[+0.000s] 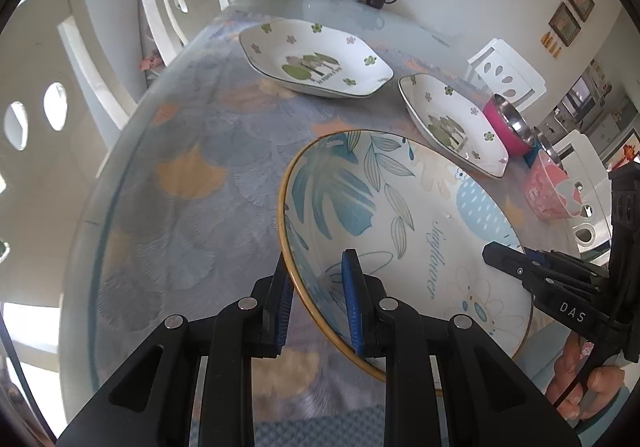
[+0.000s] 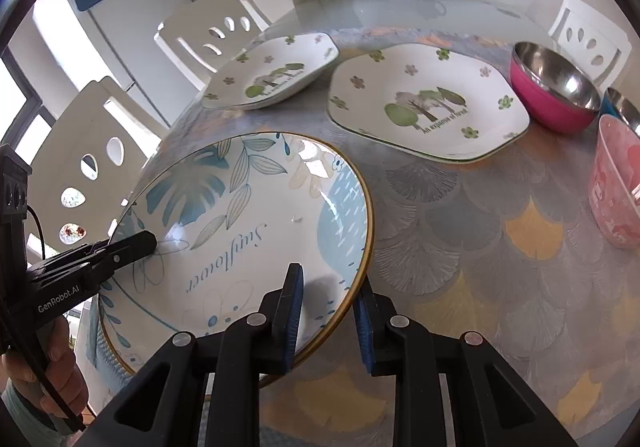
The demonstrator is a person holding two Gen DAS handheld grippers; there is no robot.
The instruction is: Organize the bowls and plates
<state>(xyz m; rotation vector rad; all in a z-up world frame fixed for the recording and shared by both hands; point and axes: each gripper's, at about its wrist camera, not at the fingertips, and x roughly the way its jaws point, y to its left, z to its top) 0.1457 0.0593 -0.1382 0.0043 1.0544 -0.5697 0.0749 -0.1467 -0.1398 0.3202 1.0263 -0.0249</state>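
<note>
Nearest me sat the round leaf-patterned plate, on the worktop at its near edge. My left fingers straddled its left rim, one pad inside and one outside, parted and not yet pinching. My right fingers bracketed the right rim likewise, unclosed. To lift well, I judged both pairs should close together and rise level. It was glossy, gold-rimmed, lettered "Sunflower". Beyond lay two tree-printed plates, then a magenta steel bowl and pink bowl at right.
</note>
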